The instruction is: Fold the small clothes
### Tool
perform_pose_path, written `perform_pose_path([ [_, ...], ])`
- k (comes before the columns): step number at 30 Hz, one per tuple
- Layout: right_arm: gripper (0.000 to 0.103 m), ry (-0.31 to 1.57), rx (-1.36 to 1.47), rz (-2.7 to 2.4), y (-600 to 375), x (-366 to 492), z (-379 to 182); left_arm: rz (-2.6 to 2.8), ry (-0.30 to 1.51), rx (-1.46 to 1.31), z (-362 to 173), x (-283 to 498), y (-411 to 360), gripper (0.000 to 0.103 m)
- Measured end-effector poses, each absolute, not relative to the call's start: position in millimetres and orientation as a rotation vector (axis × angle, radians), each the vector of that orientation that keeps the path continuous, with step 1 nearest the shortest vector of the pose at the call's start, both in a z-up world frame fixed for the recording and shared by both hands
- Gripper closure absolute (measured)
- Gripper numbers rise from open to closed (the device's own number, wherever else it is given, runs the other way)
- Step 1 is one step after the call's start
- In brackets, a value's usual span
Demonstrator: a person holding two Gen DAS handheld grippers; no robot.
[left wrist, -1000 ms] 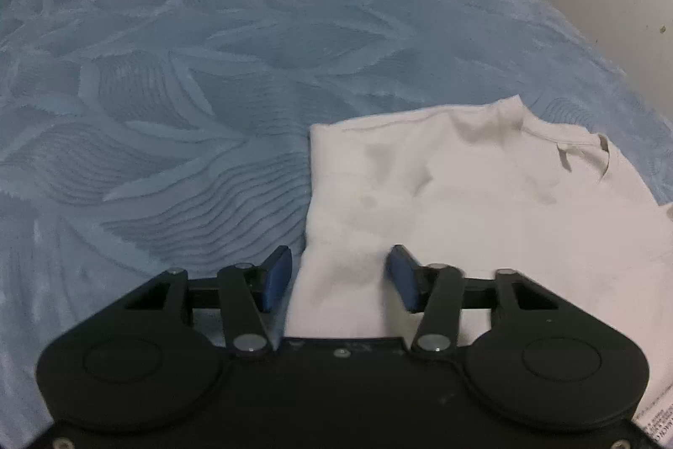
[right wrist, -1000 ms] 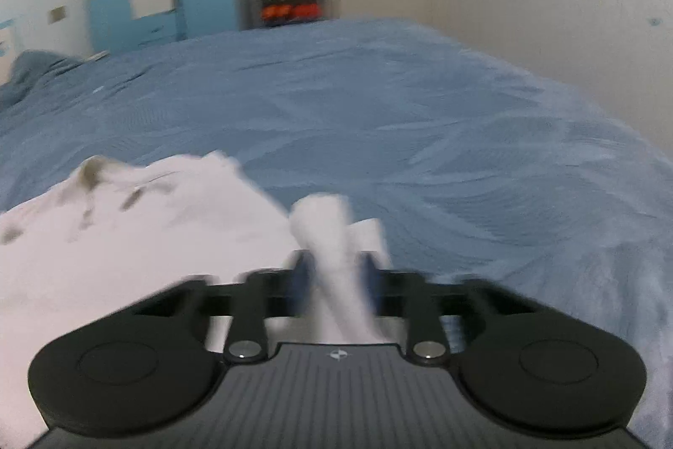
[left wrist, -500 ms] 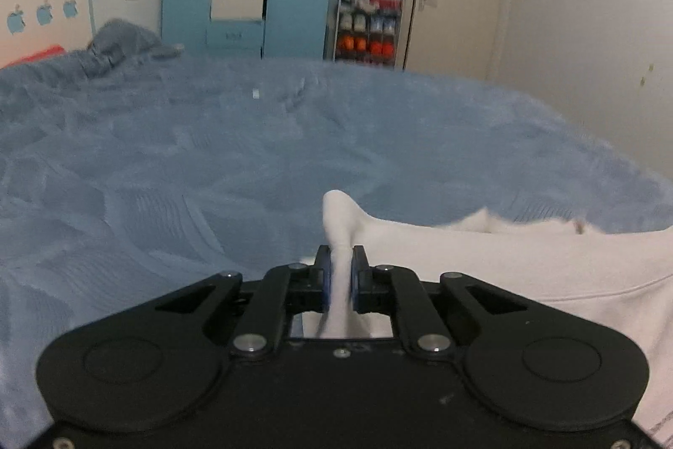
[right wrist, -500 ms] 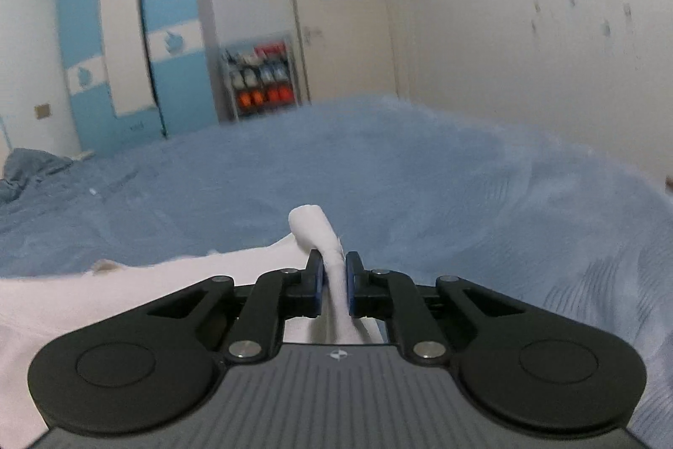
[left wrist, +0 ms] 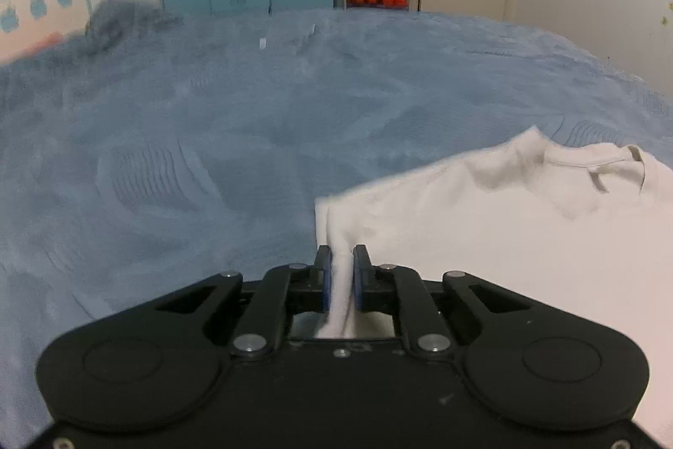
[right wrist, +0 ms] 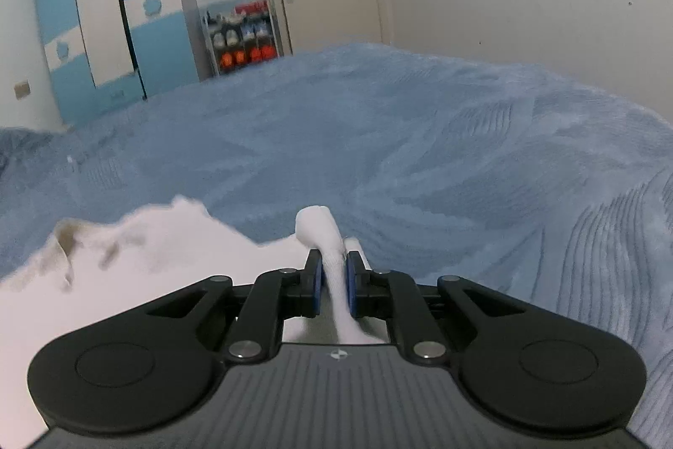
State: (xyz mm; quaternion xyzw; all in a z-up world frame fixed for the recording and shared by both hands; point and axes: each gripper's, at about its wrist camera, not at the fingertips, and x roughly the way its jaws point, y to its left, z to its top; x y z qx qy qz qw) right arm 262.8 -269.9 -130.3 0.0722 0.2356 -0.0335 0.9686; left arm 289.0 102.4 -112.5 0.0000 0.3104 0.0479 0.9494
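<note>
Shirt (left wrist: 504, 230), apparently lowered since, stays tool-pinched (left wrist: 341, 259).

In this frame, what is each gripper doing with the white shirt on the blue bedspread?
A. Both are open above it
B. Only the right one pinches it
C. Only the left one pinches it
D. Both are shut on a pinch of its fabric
D: the left gripper and the right gripper each have white shirt fabric clamped between their blue pads.
</note>
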Motion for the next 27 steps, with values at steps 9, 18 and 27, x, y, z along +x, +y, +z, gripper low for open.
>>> perform_pose_path([
  [9, 0.087, 0.593, 0.108, -0.117, -267, 300, -156, 0.128, 0.705, 0.06, -146, 316, 94, 0.084],
  [18, 0.085, 0.458, 0.14, -0.134, -265, 251, -90, 0.159, 0.605, 0.057, -91, 272, 69, 0.058],
  [27, 0.084, 0.558, -0.005, 0.128, -168, 232, -115, -0.05, 0.688, 0.009, -100, 245, -5, 0.051],
])
